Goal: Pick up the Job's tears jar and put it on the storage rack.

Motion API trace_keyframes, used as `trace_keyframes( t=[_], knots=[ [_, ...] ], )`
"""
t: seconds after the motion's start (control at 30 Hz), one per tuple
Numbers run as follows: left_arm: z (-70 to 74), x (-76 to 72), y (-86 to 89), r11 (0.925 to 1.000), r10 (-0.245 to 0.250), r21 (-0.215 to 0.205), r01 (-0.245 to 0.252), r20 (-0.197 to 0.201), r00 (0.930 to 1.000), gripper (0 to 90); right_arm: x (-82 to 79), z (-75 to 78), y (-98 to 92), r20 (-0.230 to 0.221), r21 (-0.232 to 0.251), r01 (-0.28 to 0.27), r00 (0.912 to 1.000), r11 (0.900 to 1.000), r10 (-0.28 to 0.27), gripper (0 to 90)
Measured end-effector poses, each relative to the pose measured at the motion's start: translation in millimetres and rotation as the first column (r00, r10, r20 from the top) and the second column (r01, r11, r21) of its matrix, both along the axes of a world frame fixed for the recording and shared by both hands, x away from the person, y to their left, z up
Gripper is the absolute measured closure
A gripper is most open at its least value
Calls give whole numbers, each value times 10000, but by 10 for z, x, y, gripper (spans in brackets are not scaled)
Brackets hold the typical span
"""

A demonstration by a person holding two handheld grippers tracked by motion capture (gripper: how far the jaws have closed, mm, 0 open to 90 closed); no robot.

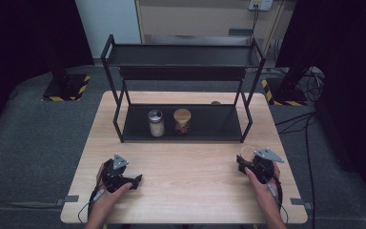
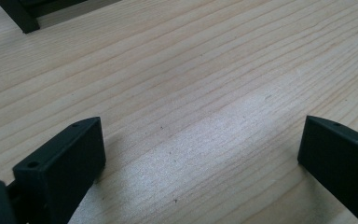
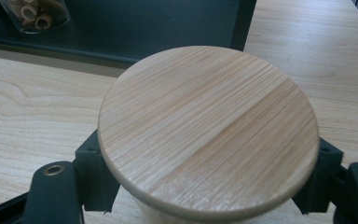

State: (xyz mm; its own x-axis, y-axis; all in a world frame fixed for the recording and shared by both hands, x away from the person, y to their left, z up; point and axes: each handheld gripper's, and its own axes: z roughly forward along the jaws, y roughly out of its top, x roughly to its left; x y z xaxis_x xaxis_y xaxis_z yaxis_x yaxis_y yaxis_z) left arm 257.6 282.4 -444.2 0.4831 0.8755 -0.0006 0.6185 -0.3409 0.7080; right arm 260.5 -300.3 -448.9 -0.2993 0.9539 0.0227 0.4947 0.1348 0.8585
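Note:
A jar with a round wooden lid stands on the table near its right front; in the high view its rim peeks out just ahead of my right hand. My right gripper is shut on this jar, one black jaw pressed against each side below the lid, and it sits at the table's right. My left gripper rests low over bare wood with its jaws wide open and nothing between them. In the high view the left gripper lies at the front left, pointing right.
A black two-level metal rack stands at the back of the wooden table. Its lower shelf holds a metal-lidded jar and a wooden-lidded jar with tube-shaped contents. A rack post rises just beyond the held jar.

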Motion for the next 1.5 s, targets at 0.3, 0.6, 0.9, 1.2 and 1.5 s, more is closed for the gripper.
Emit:
trace_keyframes(
  t=[0.3,0.6,0.9,1.2,1.5],
  knots=[
    [0,0,0,10000,0,-2,0,1,10000,0,-52,74,6,272,-72,-155,9995,9999,157,256],
    [0,0,0,10000,-1,1,1,1,10000,0,-65,133,23,344,-80,-294,9990,9995,296,257],
    [0,0,0,10000,-2,2,2,0,10000,0,-82,187,49,407,-94,-464,9981,9989,467,257],
    [0,0,0,10000,0,-2,0,1,10000,0,-81,241,93,416,-207,-594,9973,9980,602,257],
    [0,0,0,10000,0,0,0,1,10000,0,-54,291,181,408,-325,-787,9960,9964,800,257]
  ],
)
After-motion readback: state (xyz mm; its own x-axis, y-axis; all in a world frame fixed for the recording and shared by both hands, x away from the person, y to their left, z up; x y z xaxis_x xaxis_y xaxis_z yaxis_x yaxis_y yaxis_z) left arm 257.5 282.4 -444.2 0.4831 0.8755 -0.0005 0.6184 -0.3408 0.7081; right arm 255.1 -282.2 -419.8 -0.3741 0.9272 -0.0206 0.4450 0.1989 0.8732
